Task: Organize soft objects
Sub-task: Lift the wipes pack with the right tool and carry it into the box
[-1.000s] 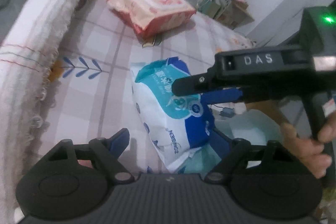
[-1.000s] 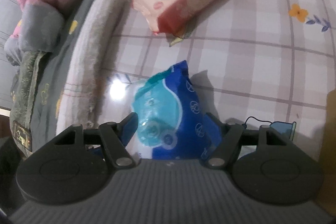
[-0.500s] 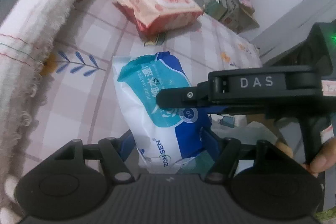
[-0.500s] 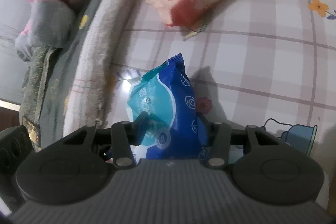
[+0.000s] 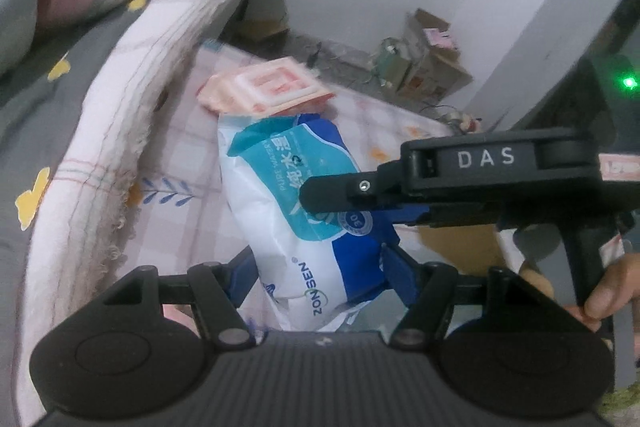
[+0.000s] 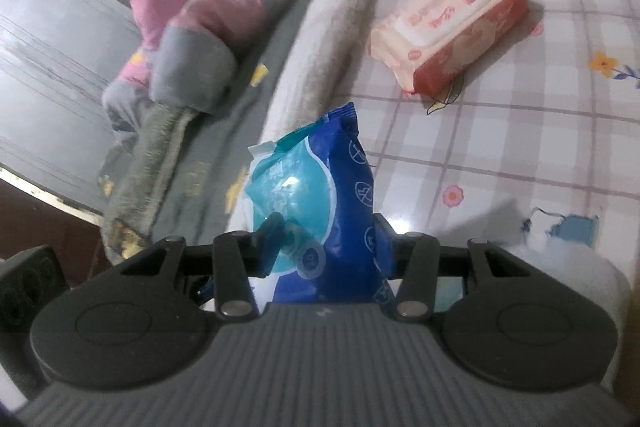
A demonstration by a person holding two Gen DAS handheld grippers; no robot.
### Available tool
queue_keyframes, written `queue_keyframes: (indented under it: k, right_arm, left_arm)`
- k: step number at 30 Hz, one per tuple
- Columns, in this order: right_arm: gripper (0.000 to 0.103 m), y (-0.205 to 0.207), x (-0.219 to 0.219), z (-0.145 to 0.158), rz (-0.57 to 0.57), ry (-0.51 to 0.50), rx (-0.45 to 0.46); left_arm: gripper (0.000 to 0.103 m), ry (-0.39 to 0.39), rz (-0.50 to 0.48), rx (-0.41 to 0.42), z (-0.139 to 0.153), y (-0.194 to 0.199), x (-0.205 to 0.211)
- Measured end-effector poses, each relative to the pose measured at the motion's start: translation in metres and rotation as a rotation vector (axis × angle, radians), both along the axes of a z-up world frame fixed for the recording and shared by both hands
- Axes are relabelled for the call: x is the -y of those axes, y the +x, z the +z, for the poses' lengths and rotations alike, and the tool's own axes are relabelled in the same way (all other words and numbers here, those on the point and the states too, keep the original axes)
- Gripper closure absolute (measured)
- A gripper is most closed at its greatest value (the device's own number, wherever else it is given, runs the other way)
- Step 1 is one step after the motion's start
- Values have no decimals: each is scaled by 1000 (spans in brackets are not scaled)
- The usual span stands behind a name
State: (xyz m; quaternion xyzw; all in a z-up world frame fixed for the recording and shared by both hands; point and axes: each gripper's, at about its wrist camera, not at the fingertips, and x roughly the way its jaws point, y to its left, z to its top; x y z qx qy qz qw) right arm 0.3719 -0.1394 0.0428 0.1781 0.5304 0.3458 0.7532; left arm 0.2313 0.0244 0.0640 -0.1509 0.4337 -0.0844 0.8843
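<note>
Blue pack (image 5: 304, 227): we have it lifted off the checked cloth (image 6: 500, 147).
Jaws: left gripper (image 5: 316, 271) and right gripper (image 6: 320, 251) both clenched on it.
Next: we carry it beside the pink pack (image 6: 448, 27).

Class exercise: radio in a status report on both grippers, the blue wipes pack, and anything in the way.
Left gripper and right gripper shut on blue pack, pack off the tablecloth. Pink pack lies apart. Nothing in the way.

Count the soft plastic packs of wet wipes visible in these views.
2. The blue-and-white plastic wipes pack is clamped between both grippers; the pink-and-red plastic wipes pack lies on the checked sheet behind it. Others may be hidden.
</note>
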Motion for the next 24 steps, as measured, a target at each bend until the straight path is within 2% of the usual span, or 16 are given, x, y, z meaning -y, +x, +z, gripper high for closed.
queue_keyframes:
  k: [7, 11, 18, 24]
  right_arm:
    - [57, -52, 104, 44, -137, 49, 51]
    - [57, -77, 173, 48, -240, 48, 61]
    - [57, -109, 295, 8, -418, 14, -24]
    - [57, -115, 345, -47, -479, -50, -95]
  left_arm:
    - [35, 2, -146, 65, 40, -27, 75]
    - [35, -16, -269, 57, 46, -30, 135]
    - [35, 2, -475, -36, 12, -27, 250]
    - [35, 25, -563, -140, -37, -18, 316]
